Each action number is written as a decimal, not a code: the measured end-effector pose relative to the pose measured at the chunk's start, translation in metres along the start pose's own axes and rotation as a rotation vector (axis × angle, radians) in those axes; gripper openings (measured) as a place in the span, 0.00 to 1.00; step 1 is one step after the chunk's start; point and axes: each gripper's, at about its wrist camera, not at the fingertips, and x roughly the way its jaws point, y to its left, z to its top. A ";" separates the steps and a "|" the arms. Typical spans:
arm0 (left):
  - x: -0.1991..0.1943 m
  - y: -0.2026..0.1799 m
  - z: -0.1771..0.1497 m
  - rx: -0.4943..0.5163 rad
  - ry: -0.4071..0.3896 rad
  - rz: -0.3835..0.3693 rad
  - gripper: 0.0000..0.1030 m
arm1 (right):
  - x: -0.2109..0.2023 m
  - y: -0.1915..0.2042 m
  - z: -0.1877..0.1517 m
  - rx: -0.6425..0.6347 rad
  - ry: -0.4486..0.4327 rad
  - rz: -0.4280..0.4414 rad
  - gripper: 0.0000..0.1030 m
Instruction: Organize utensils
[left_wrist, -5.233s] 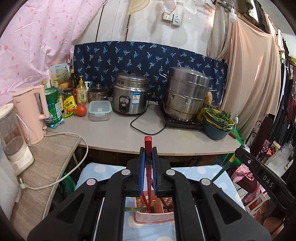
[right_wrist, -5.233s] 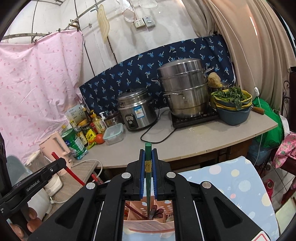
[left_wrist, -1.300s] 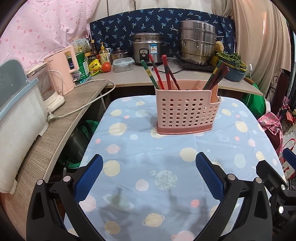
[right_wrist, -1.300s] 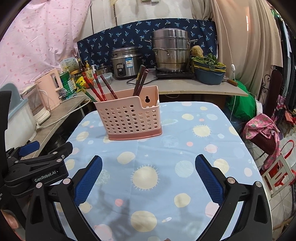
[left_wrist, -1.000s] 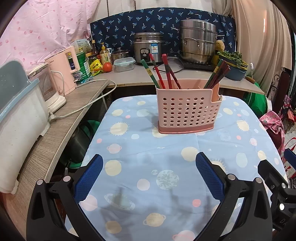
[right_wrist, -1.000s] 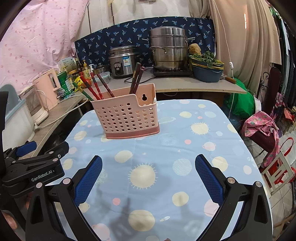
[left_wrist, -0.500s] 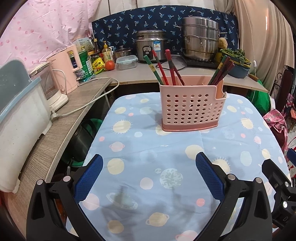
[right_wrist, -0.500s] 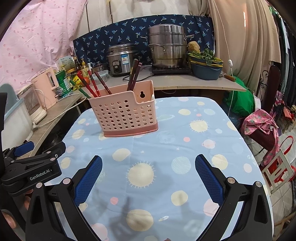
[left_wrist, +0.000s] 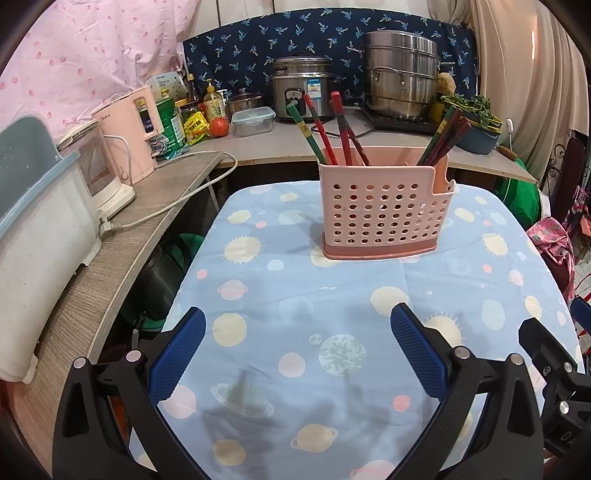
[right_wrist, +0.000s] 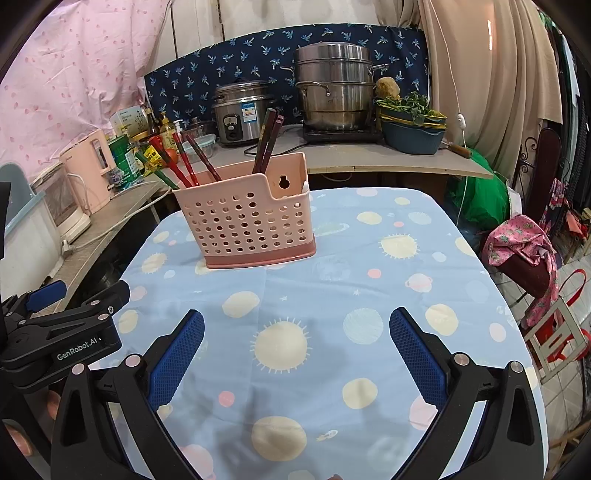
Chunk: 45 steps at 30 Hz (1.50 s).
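Observation:
A pink perforated utensil holder stands on the blue planet-print tablecloth; it also shows in the right wrist view. Red and green chopsticks lean in its left compartment and dark ones in its right. My left gripper is open and empty, low over the near cloth, well short of the holder. My right gripper is open and empty too, beside the left gripper.
A counter behind holds a rice cooker, a steel steamer pot, bowls of greens, bottles and a tomato. A wooden side shelf on the left carries a pink kettle and a white appliance. A chair with pink cloth stands right.
Five seconds ago each gripper was shut on a chopstick above the holder. Now both are open, empty and pulled back. In the last second both have drifted slightly nearer the holder.

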 end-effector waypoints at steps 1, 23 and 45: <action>0.001 0.000 0.000 0.000 0.001 0.000 0.93 | 0.000 0.000 0.000 0.000 0.000 -0.001 0.94; 0.003 -0.001 -0.003 0.003 0.000 0.001 0.93 | 0.001 0.001 0.000 -0.003 0.004 0.000 0.95; 0.003 0.000 -0.006 -0.005 0.011 0.042 0.93 | 0.005 0.002 -0.002 -0.005 0.008 -0.002 0.95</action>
